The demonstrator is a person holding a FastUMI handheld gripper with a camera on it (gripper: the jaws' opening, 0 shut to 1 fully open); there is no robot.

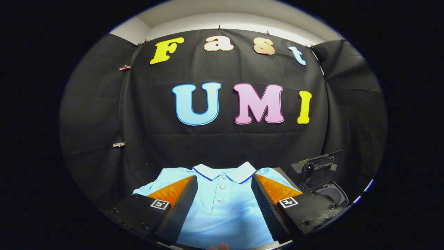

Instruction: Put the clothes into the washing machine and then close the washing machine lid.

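A light blue polo shirt point(222, 205) with a white collar lies flat on a dark surface, its buttoned placket running between my fingers. My gripper point(223, 189) hovers over it, open wide, one finger over each shoulder of the shirt, with nothing gripped. To the right of the shirt stands a small dark washing machine point(333, 198) with its lid point(317, 168) raised upright behind the round opening.
Black cloth walls close the booth behind and on both sides of the shirt. A few clips hold the cloth on the left wall. The washer sits close beside the right finger point(274, 205).
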